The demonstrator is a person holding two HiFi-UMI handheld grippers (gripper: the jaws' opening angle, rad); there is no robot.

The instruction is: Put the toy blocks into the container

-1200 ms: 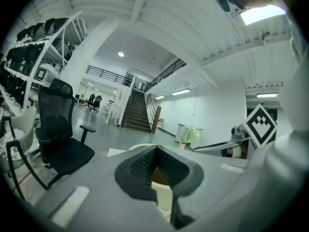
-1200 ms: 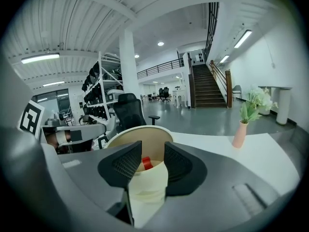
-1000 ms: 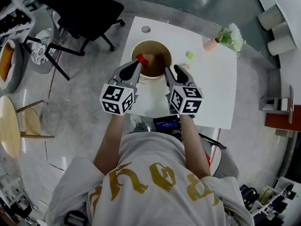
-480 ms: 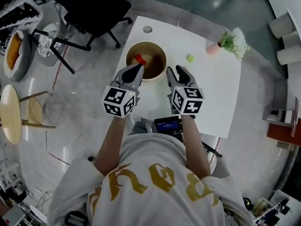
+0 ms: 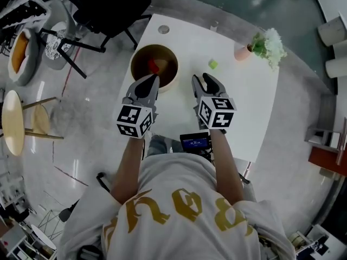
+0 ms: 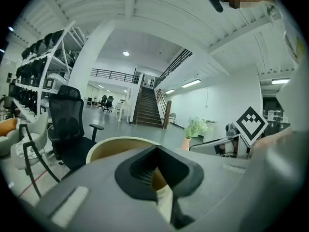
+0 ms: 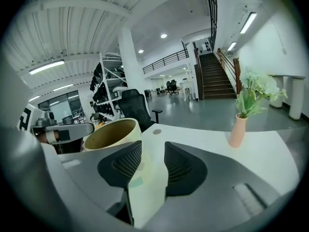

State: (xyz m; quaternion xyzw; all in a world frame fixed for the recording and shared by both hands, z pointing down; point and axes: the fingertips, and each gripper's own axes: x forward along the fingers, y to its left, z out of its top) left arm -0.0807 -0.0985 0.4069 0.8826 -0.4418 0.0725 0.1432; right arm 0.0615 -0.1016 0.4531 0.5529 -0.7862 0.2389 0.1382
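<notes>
A round tan container (image 5: 141, 58) stands on the far left part of the white tabletop (image 5: 244, 102); one red toy block (image 5: 153, 66) lies inside it, on the bottom towards the middle. A second, green toy block (image 5: 213, 64) sits on the bare tabletop to the right of the container, well apart from its wall and touching nothing.

The left gripper (image 5: 150, 79) is held at the container's near rim, pointing across it; in the left gripper view its fingers (image 6: 140, 170) seem to meet at the tips, with only a thin slit lower down showing the container's wall and the tabletop, and no block is between them. The right gripper (image 5: 201, 79) hovers over the tabletop just right of the container and on the near side of the green block, clear of both; its fingers (image 7: 126, 163) stand apart with a plain gap, through which only white tabletop shows, so it carries nothing.

A pink vase (image 5: 242, 51) holding a pale green plant (image 5: 267, 42) stands near the tabletop's far right corner, beyond the green block; a small round disc (image 5: 164, 30) is set in the tabletop behind the container; a black office chair (image 5: 103, 4) stands on the floor past the far left edge.
</notes>
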